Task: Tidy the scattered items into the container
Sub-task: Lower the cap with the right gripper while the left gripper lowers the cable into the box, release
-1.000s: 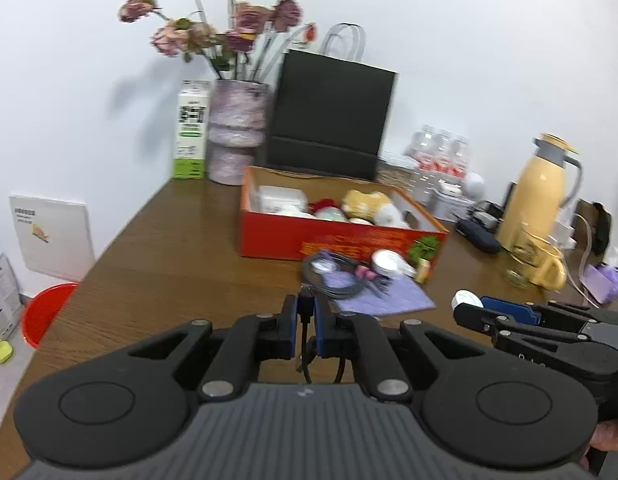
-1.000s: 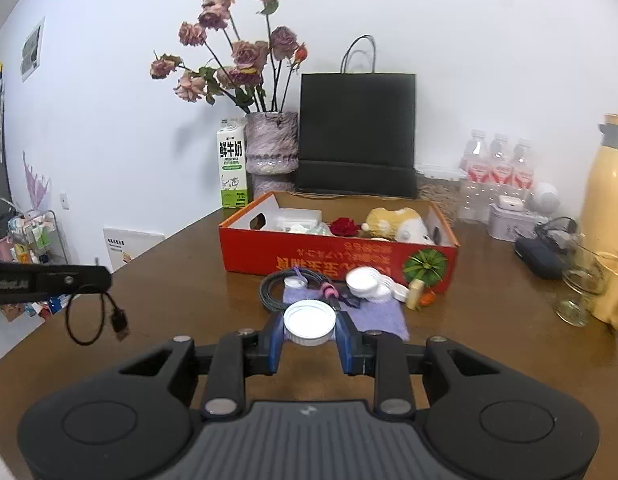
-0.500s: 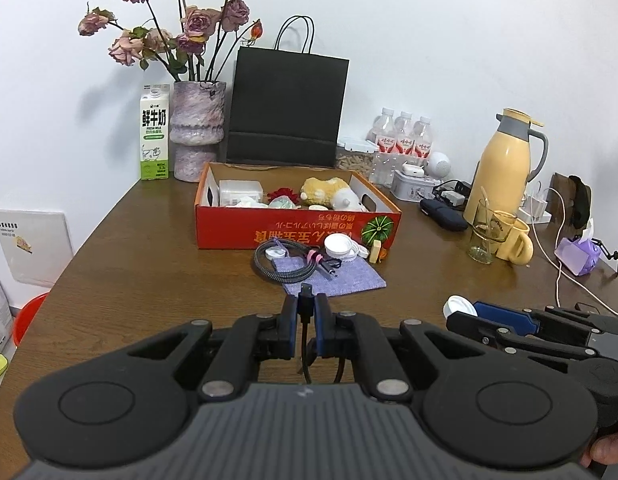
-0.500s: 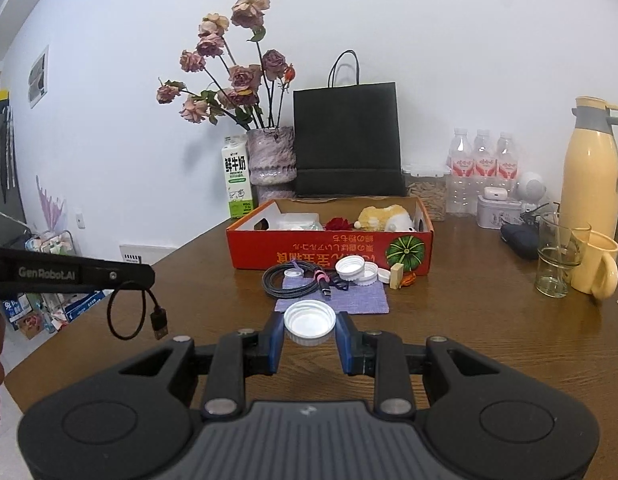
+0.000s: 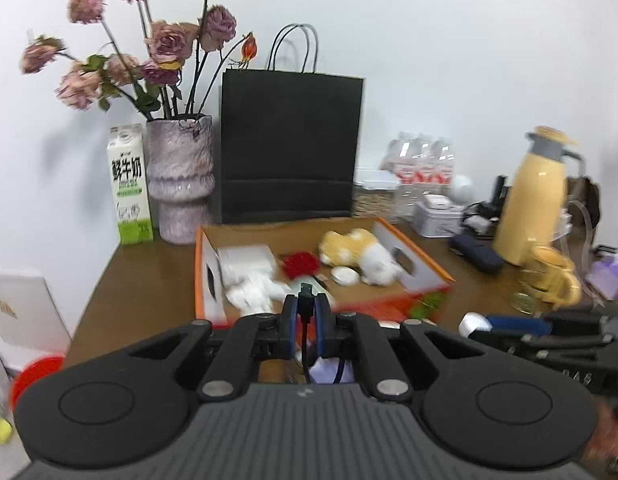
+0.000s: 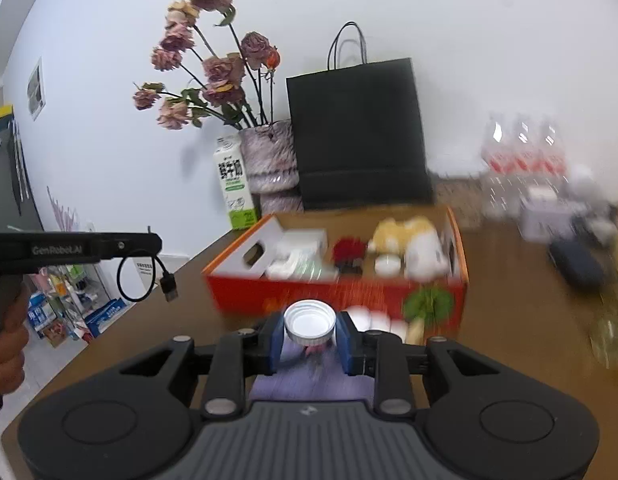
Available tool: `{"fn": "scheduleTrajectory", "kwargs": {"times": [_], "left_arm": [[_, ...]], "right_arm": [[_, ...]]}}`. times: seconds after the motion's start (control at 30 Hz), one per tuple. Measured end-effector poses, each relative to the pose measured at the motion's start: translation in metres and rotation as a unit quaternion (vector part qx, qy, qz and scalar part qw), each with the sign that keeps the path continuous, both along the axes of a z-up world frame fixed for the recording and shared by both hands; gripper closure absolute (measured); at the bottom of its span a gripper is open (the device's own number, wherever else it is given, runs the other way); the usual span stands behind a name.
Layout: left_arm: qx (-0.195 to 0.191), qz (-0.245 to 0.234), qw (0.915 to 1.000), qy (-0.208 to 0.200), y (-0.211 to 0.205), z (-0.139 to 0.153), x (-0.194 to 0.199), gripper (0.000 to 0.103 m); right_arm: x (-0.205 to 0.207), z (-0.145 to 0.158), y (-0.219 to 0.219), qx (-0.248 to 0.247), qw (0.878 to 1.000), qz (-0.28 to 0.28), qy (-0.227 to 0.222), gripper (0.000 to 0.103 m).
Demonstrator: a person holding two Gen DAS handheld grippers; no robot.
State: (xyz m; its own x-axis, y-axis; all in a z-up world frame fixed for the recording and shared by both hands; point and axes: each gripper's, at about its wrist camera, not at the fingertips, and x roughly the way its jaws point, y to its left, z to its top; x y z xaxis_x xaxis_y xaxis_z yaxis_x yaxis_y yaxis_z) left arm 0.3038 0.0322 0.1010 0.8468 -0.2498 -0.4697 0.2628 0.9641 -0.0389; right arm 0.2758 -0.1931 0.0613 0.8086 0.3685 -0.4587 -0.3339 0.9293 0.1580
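Scattered items were partly tidied: the orange box (image 6: 337, 292) at the far middle of the table (image 6: 509, 320) already held a plush toy (image 6: 409, 236), a red flower and white packets. Left gripper (image 5: 304, 312) was clamped on a black cable (image 5: 305, 300), right gripper (image 6: 309, 332) on a white cap (image 6: 309, 322), both near the box. Caps and a purple cloth (image 6: 309, 380) remained outside, blurred and partly hidden.

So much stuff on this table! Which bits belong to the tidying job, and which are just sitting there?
Part of the job:
- orange box
- white cap in the right hand-held gripper
- black cable in the left hand-held gripper

Just lying about:
- flower vase
- milk carton
- black bag
- yellow jug
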Motion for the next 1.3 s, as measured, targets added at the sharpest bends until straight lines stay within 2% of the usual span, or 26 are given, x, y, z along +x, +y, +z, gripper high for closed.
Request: {"fn": "scheduleTrajectory", "kwargs": {"times": [0.1, 0.2, 0.27, 0.3, 0.37, 0.43, 0.57, 0.6, 0.63, 0.7, 0.8, 0.83, 0.9, 1.07, 1.13, 1.3], "left_arm": [[0.015, -0.012, 0.9997, 0.016, -0.001, -0.001, 0.057, 0.094], [0.044, -0.019, 0.9977, 0.047, -0.003, -0.015, 0.114, 0.094], [0.054, -0.040, 0.9950, 0.074, -0.004, -0.032, 0.147, 0.094], [0.066, -0.035, 0.9941, 0.079, -0.006, -0.041, 0.160, 0.094], [0.114, -0.032, 0.9883, 0.096, -0.015, -0.060, 0.182, 0.094], [0.146, -0.025, 0.9840, 0.099, -0.021, -0.073, 0.195, 0.093], [0.140, -0.043, 0.9837, 0.104, -0.022, -0.080, 0.206, 0.086], [0.133, -0.048, 0.9842, 0.106, -0.020, -0.079, 0.206, 0.075], [0.126, -0.052, 0.9850, 0.106, -0.020, -0.078, 0.207, 0.052], [0.109, -0.054, 0.9879, 0.096, -0.017, -0.072, 0.206, 0.042], [0.097, -0.045, 0.9899, 0.092, -0.012, -0.060, 0.203, 0.040], [0.091, -0.038, 0.9907, 0.094, -0.010, -0.055, 0.201, 0.034], [0.083, -0.017, 0.9913, 0.101, -0.004, -0.045, 0.198, 0.029], [0.038, 0.009, 0.9911, 0.127, 0.013, -0.015, 0.178, 0.028], [0.027, 0.017, 0.9921, 0.121, 0.016, -0.003, 0.163, 0.021], [0.022, 0.034, 0.9940, 0.102, 0.012, 0.028, 0.123, 0.020]], "right_arm": [[0.065, 0.006, 0.005, -0.023, 1.000, 0.006, 0.014, 0.076], [0.135, 0.000, 0.009, -0.024, 0.997, 0.022, 0.068, 0.076], [0.175, -0.011, 0.015, -0.033, 0.993, 0.025, 0.107, 0.076], [0.192, -0.017, 0.018, -0.035, 0.991, 0.023, 0.126, 0.076], [0.223, -0.034, 0.024, -0.042, 0.985, 0.019, 0.167, 0.076], [0.243, -0.050, 0.033, -0.060, 0.978, 0.014, 0.199, 0.076], [0.268, -0.075, 0.045, -0.085, 0.966, 0.005, 0.243, 0.075], [0.272, -0.078, 0.045, -0.082, 0.964, 0.003, 0.252, 0.073], [0.275, -0.080, 0.045, -0.077, 0.964, 0.002, 0.256, 0.065], [0.276, -0.078, 0.044, -0.073, 0.965, -0.003, 0.253, 0.053], [0.271, -0.065, 0.040, -0.070, 0.968, -0.004, 0.241, 0.049], [0.268, -0.058, 0.038, -0.071, 0.969, -0.007, 0.235, 0.049], [0.261, -0.043, 0.034, -0.077, 0.972, -0.013, 0.223, 0.048], [0.234, -0.004, 0.025, -0.086, 0.977, -0.026, 0.193, 0.045], [0.219, 0.012, 0.022, -0.085, 0.979, -0.028, 0.181, 0.045], [0.176, 0.052, 0.017, -0.091, 0.985, -0.029, 0.146, 0.043]]}}
